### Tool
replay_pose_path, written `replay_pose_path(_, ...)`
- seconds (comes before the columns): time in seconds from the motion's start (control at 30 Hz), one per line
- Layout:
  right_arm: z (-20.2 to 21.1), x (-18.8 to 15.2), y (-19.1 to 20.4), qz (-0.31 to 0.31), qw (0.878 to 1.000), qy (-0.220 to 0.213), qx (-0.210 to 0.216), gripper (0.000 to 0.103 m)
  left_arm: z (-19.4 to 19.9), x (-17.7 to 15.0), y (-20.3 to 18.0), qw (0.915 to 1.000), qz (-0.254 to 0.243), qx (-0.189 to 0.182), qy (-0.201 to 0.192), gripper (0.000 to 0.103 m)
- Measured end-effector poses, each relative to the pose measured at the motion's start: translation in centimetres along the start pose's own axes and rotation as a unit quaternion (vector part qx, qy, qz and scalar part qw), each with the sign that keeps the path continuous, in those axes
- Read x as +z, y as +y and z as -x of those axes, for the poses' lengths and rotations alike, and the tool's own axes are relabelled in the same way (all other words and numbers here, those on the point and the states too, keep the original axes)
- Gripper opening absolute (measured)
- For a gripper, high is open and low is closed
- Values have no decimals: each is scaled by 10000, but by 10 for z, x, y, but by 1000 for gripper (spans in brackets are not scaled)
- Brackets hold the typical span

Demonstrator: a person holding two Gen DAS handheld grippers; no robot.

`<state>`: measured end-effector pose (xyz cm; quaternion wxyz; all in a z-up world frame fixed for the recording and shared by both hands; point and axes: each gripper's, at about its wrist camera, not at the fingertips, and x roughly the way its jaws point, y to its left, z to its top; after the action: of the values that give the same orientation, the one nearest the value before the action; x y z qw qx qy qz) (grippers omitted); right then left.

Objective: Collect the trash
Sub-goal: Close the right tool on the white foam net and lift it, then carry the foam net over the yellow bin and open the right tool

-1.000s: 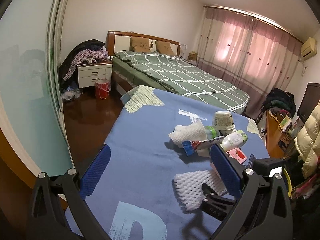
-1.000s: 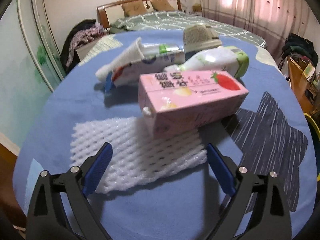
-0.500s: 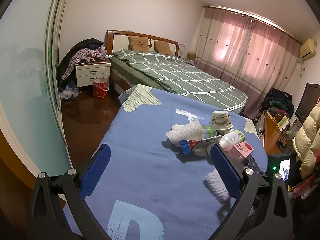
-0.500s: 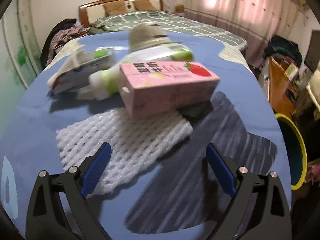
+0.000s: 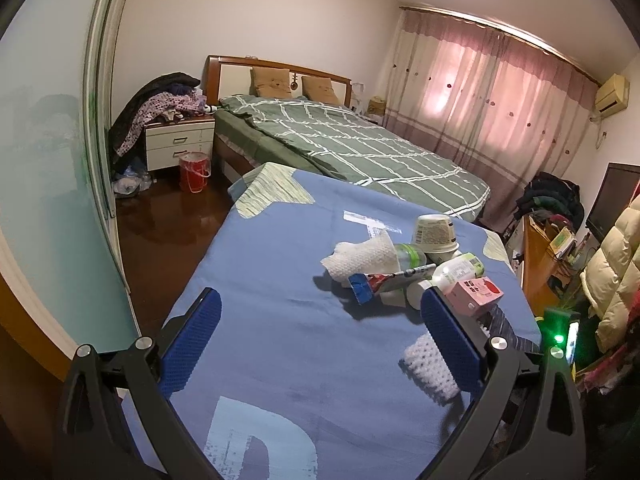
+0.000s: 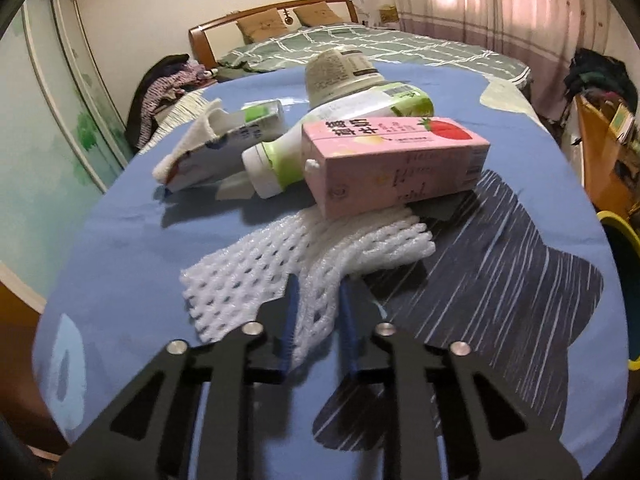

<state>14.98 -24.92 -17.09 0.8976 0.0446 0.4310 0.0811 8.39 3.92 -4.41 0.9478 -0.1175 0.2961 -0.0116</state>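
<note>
A white foam net (image 6: 248, 280) lies on the blue cloth in front of a pink carton (image 6: 396, 164), one end tucked under the carton. My right gripper (image 6: 319, 284) is closing; its blue pads pinch a bunched fold of the net. Behind the carton lie a green-and-white bottle (image 6: 340, 136), a paper cup (image 6: 340, 72) and a flattened tube (image 6: 224, 144). In the left wrist view my left gripper (image 5: 320, 300) stands open above the cloth with nothing between its fingers. The trash pile (image 5: 400, 268) is beyond it to the right, and the net (image 5: 426, 364) shows beside its right finger.
The blue cloth (image 5: 280, 340) covers a table that drops off on the left to a dark wood floor. A green bed (image 5: 340, 140) stands behind. A red bin (image 5: 194, 170) sits by the nightstand. A yellow-rimmed container (image 6: 624, 240) is at the table's right.
The right gripper's jaws went from wide apart to pinched on the foam net, which is now bunched up. The left gripper has stayed put and open.
</note>
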Motion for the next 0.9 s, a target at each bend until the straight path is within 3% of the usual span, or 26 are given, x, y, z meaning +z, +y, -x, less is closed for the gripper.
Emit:
replay_pose_path(0.27,28,-15,-17,-230,9983,144,514,10,-6,-2,2,10000,33,-21,73,98)
replay_pose_path(0.67,74,-18,-52,-479,9979,-370,250,10,-4,-4,-11,9999,-109,-110,62,98)
replay_pose_path(0.9,86,-12,-82,-773,9950,-623,-109,10,-6,-8,-22,9995,-211,-206,135,98)
